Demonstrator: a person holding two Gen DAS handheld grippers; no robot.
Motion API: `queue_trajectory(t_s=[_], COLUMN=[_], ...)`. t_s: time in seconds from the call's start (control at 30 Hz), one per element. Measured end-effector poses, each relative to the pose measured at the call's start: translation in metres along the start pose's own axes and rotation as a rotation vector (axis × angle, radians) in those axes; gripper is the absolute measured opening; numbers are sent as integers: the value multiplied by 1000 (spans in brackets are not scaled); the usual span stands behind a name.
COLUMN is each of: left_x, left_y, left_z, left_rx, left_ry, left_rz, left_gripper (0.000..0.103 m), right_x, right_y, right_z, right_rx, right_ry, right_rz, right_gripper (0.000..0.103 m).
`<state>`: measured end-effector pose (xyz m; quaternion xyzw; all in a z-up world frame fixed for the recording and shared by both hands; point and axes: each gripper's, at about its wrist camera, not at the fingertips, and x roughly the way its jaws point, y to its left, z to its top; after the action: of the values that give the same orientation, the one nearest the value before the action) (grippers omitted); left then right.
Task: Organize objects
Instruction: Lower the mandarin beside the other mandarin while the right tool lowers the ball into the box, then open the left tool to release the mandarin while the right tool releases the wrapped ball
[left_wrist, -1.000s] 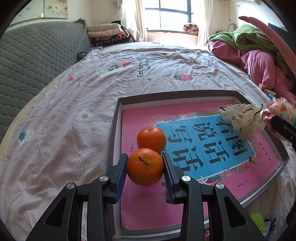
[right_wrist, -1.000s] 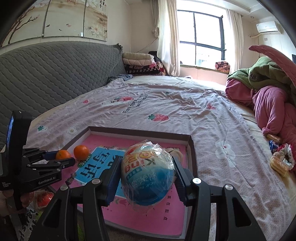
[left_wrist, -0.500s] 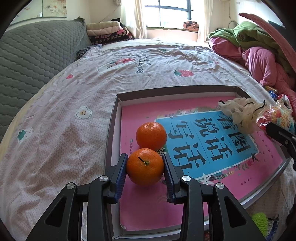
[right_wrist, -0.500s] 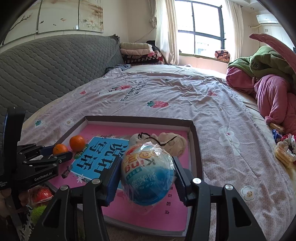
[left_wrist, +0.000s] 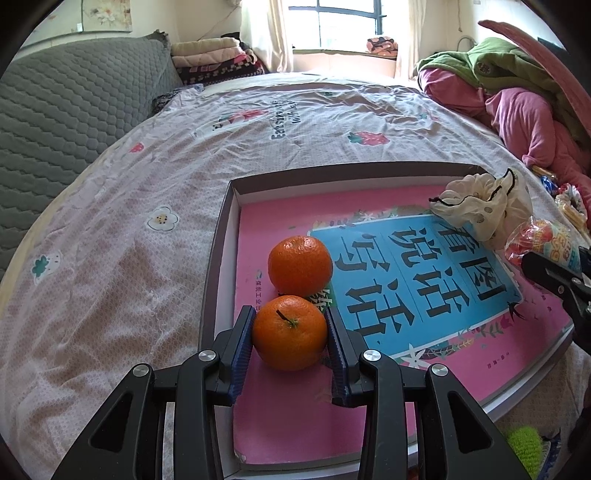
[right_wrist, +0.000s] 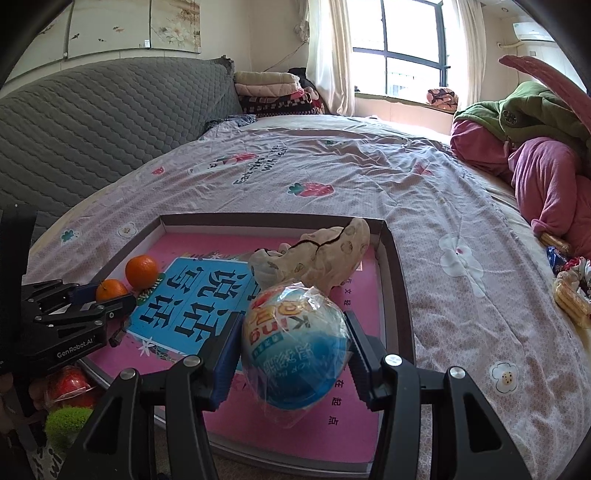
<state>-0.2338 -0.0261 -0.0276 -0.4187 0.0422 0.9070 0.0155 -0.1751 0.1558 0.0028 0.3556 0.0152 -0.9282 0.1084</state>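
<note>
Bed (left_wrist: 258, 147) with a pale floral sheet fills the field ahead of both grippers. A shallow dark-rimmed tray (left_wrist: 218, 266) lies on the sheet directly ahead of and below the two grippers; its floor is a pink and blue printed sheet with large characters.

A cream drawstring pouch (right_wrist: 317, 254) lies crumpled in the tray just beyond the right gripper, toward the far right corner.

Right gripper (right_wrist: 293, 343): jaws about half spread, both pads pressed on a plastic-wrapped blue and white toy egg (right_wrist: 295, 343), held above the tray's near right part.

Left gripper (left_wrist: 290, 334): jaws fairly narrow, pads closed on the sides of an orange (left_wrist: 290, 332), stem facing up, at the tray's near left part. Whether the orange rests on the tray floor cannot be told. A second orange (left_wrist: 300, 266) sits on the tray floor just beyond the held one, free of the pads and apparently touching it.
</note>
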Motion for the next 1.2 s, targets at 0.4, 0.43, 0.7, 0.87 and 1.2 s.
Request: queue_trajectory(t_s=[0.4, 0.43, 0.7, 0.87, 1.2], left_x=[6, 7, 7, 6, 4], left_y=[1, 1, 2, 1, 0], left_z=[3, 3, 3, 2, 2], left_rx=[-12, -13, -19, -16, -18], left_ry=[6, 6, 0, 2, -3], left_rz=[-8, -9, -12, -29, -47], left_gripper=[39, 39, 40, 45, 56], right_x=[14, 15, 16, 17, 16], right_y=[-1, -1, -5, -6, -8], right_z=[-4, -4, -5, -5, -3], right_rx=[14, 15, 37, 42, 50], right_ry=[43, 45, 55, 60, 61], right_rz=[-13, -13, -5, -1, -3], right_gripper=[54, 54, 54, 55, 61])
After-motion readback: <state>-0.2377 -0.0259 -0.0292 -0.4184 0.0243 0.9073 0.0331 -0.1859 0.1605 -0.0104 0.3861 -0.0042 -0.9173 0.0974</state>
